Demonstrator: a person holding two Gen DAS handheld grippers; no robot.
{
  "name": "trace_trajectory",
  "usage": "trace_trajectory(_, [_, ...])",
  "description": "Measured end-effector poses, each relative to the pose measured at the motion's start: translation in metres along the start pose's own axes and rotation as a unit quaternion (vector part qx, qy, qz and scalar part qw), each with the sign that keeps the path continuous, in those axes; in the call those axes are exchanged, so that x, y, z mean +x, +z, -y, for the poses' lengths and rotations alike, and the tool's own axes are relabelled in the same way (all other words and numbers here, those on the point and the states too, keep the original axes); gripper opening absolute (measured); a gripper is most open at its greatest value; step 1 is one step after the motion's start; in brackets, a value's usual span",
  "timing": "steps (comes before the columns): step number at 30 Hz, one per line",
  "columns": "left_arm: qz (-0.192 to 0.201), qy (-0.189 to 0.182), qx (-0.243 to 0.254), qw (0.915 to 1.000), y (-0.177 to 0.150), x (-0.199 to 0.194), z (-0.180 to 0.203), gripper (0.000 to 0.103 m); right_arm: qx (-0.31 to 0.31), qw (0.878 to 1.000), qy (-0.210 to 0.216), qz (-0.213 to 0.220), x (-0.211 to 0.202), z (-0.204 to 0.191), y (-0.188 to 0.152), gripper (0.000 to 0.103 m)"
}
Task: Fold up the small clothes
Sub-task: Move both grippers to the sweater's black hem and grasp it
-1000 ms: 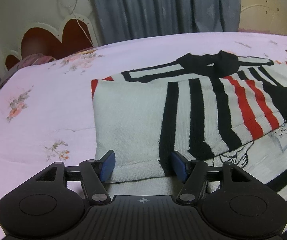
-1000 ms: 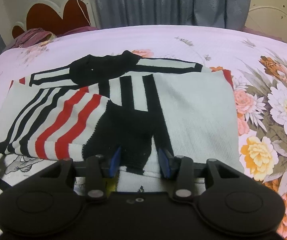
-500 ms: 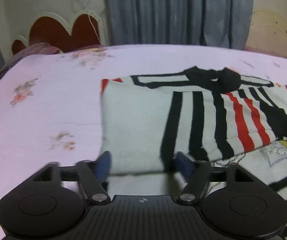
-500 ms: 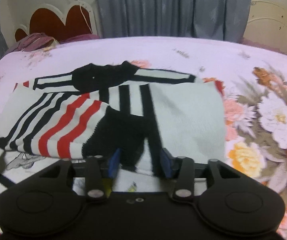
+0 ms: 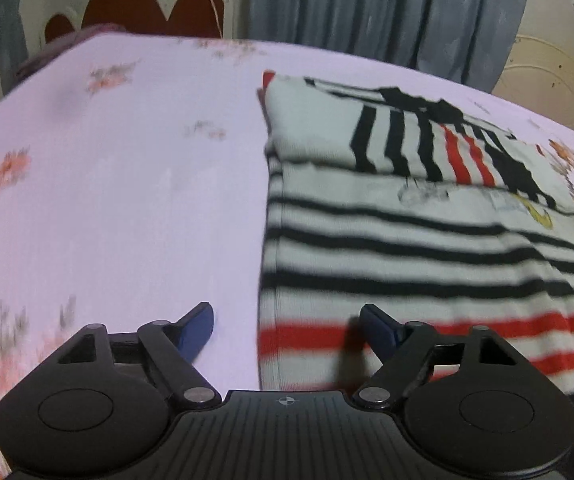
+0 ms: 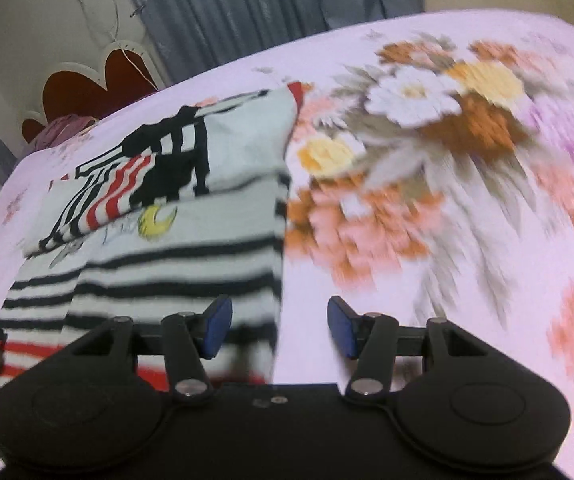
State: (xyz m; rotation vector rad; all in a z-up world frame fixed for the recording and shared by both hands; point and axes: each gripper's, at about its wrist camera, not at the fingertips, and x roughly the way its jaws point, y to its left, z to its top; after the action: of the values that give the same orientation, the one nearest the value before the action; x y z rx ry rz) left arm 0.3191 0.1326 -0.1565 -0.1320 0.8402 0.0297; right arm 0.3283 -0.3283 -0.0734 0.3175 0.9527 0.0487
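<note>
A white knit sweater (image 5: 427, 240) with black and red stripes lies flat on the bed, its sleeves (image 5: 407, 140) folded across the chest. My left gripper (image 5: 289, 328) hovers over the sweater's lower left edge. That edge runs between its blue pads, which do not press on it; the jaws are closing. In the right wrist view the sweater (image 6: 175, 264) fills the left half. My right gripper (image 6: 279, 330) straddles its lower right edge, with one pad over the cloth and the other over the sheet. Its jaws are opening and grip nothing.
A pale pink flowered bedsheet (image 5: 127, 200) spreads to the left of the sweater, and large flower prints (image 6: 447, 140) cover it on the right. A red and white headboard (image 5: 139, 8) and grey curtains (image 5: 387, 12) stand behind the bed.
Both grippers let go of the folded sleeves and drew back toward the sweater's striped lower part. The left went to the left edge and the right to the right edge. Both jaws stand wider.
</note>
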Motion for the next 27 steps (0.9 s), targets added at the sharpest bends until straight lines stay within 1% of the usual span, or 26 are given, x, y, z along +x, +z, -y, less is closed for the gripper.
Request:
trace_trajectory(3, [-0.003,-0.017,-0.02,0.9996,-0.019,-0.013,-0.001,0.079,0.026,0.999,0.023,-0.006,-0.01,0.007,-0.018,0.052])
trace_trajectory(5, [-0.005,-0.026,-0.029,0.9992,-0.031,-0.021,-0.002,0.077,0.041,0.998,0.04,-0.01,-0.016,0.01,-0.029,0.052])
trace_trajectory(8, [-0.007,-0.037,-0.04,0.9985,-0.049,-0.035,-0.003,0.072,0.048,0.997,0.055,-0.016,-0.024,0.009,-0.045,0.051])
trace_trajectory(11, [-0.009,-0.059,-0.061,0.9964,-0.062,-0.046,-0.006,0.067,0.054,0.996,0.068,-0.021,-0.031,0.007,-0.061,0.051])
trace_trajectory(13, [-0.01,-0.073,-0.073,0.9947,-0.07,-0.052,-0.007,0.06,0.063,0.995,0.08,-0.022,-0.036,0.006,-0.07,0.051])
trace_trajectory(15, [-0.011,-0.089,-0.086,0.9922,-0.078,-0.056,-0.01,0.059,0.073,0.993,0.094,-0.026,-0.04,0.006,-0.081,0.051])
trace_trajectory(17, [-0.009,-0.116,-0.104,0.9877,-0.085,-0.059,-0.013,0.059,0.085,0.99,0.109,-0.029,-0.044,0.005,-0.09,0.051])
trace_trajectory(20, [-0.01,-0.173,-0.12,0.9776,-0.094,-0.059,-0.017,0.059,0.108,0.984,0.136,-0.034,-0.048,0.005,-0.102,0.051])
trace_trajectory(22, [-0.005,-0.186,-0.13,0.974,-0.096,-0.056,-0.02,0.059,0.122,0.979,0.158,-0.041,-0.047,0.004,-0.106,0.051])
trace_trajectory(25, [-0.002,-0.221,-0.176,0.9591,-0.094,-0.046,-0.03,0.059,0.133,0.971,0.19,-0.054,-0.041,-0.002,-0.109,0.051])
trace_trajectory(27, [-0.001,-0.233,-0.194,0.9528,-0.092,-0.038,-0.032,0.059,0.138,0.968,0.201,-0.061,-0.036,-0.005,-0.109,0.05])
